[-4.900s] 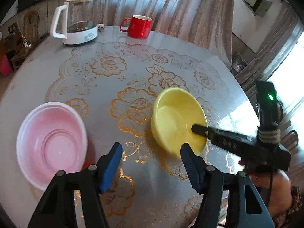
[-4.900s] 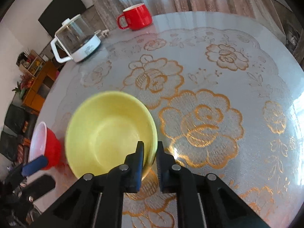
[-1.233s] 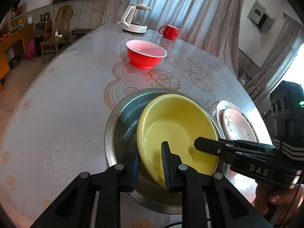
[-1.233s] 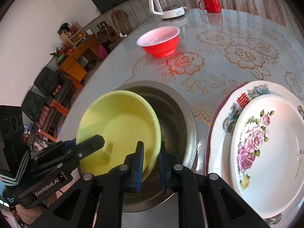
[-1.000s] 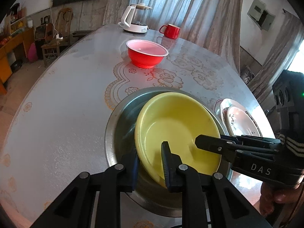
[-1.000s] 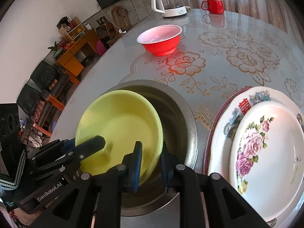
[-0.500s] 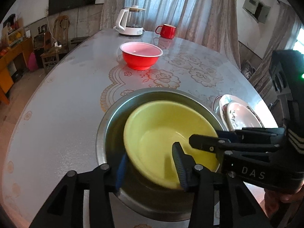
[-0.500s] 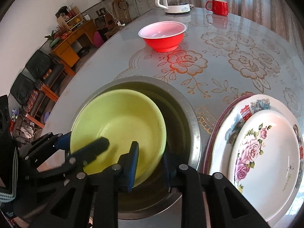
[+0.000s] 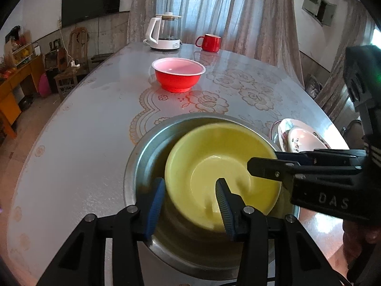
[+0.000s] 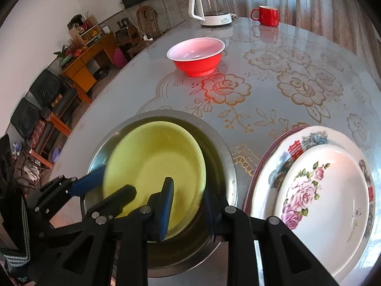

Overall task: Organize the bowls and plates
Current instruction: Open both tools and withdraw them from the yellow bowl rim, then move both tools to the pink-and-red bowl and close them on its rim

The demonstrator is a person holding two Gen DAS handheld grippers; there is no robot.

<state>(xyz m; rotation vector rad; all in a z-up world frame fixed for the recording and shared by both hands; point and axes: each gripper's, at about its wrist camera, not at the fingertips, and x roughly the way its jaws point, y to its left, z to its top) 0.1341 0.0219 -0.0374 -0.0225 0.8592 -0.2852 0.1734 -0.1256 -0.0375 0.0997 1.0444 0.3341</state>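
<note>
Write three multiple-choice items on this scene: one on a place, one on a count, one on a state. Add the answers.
1. Where is the yellow plastic bowl?
A. in the steel basin
B. on the flowered plates
C. beside the kettle

2. How many flowered plates are stacked?
A. one
B. two
C. four

3. How are the right gripper's fingers?
A. shut on the bowl
B. open astride its rim
C. holding a plate

Answers: 1 A, the basin wall rings it; 2 B, a smaller plate lies on a larger; 3 B, gaps show on both sides of the rim.

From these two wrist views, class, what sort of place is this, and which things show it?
Probably a home living or dining room: a round table with a flowered cover, an electric kettle and red mug on it, curtains, and a wall-mounted television.
</note>
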